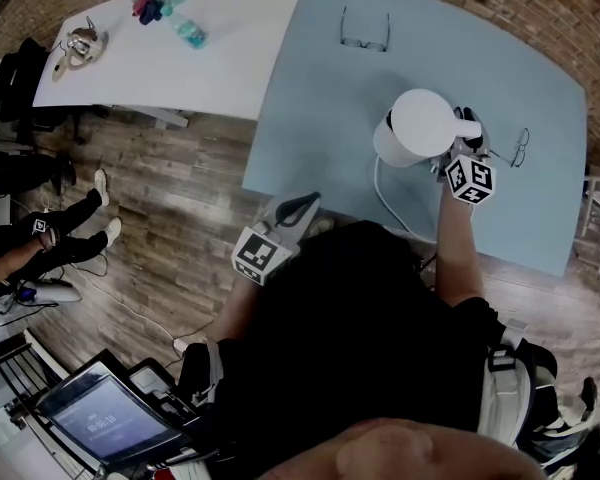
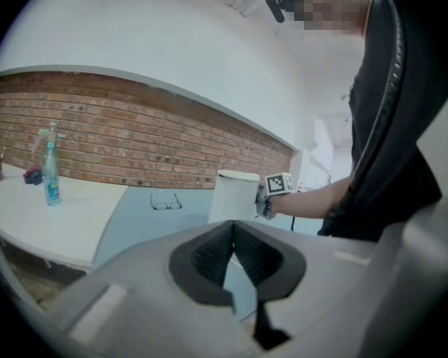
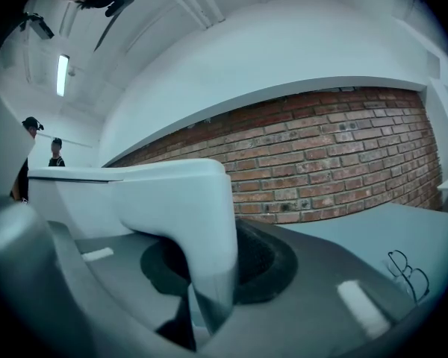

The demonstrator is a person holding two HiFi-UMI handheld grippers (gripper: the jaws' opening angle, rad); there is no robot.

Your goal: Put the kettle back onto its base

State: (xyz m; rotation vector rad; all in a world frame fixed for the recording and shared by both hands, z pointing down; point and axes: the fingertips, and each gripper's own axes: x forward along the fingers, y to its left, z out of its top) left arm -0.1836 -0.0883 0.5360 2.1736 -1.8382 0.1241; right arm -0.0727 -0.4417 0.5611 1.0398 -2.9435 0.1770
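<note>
A white kettle (image 1: 415, 126) stands on the pale blue table (image 1: 320, 98) near its right side. My right gripper (image 1: 467, 130) is shut on the kettle's handle (image 3: 205, 222), which fills the gap between the dark pads (image 3: 265, 263) in the right gripper view. A white cord (image 1: 380, 190) runs from under the kettle toward the table's front edge; the base itself is hidden. My left gripper (image 1: 302, 206) hovers at the table's front edge, left of the kettle, shut and holding nothing. In the left gripper view the kettle (image 2: 231, 196) shows beyond the jaws.
One pair of glasses (image 1: 365, 30) lies at the back of the blue table, another (image 1: 520, 148) just right of the kettle. A white table (image 1: 150, 58) on the left holds spray bottles (image 1: 185, 30). People sit at far left; a screen (image 1: 100, 418) stands bottom left.
</note>
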